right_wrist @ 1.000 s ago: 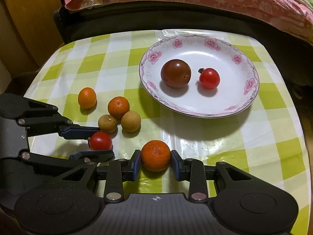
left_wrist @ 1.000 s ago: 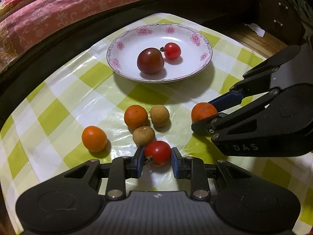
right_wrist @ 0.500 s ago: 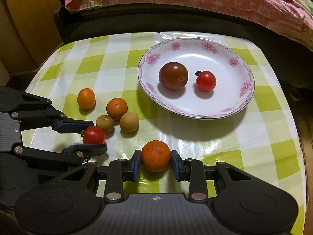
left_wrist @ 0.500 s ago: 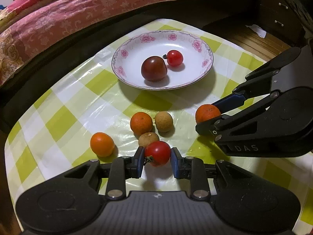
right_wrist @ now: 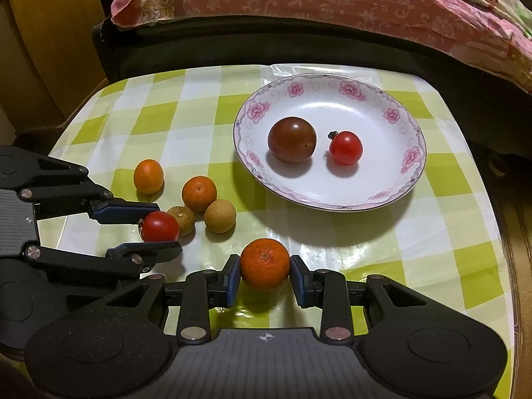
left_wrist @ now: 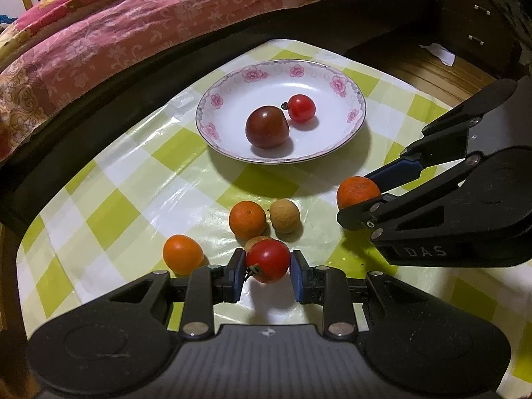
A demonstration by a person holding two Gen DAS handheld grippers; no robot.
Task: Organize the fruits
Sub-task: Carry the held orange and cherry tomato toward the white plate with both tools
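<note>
Left gripper (left_wrist: 267, 276): pads closed on a red tomato (left_wrist: 268, 260), held clear above the table (left_wrist: 139, 179), its shadow on the cloth beneath. Right gripper (right_wrist: 264, 277): pads clamped on a tangerine (right_wrist: 265, 263), also raised, just right of the left gripper. Both point toward the plate (right_wrist: 407, 126), which holds a dark tomato (right_wrist: 292, 139) and a small red tomato (right_wrist: 345, 148). Two orange fruits and two longans (right_wrist: 219, 215) lie loose near the left gripper.
</note>
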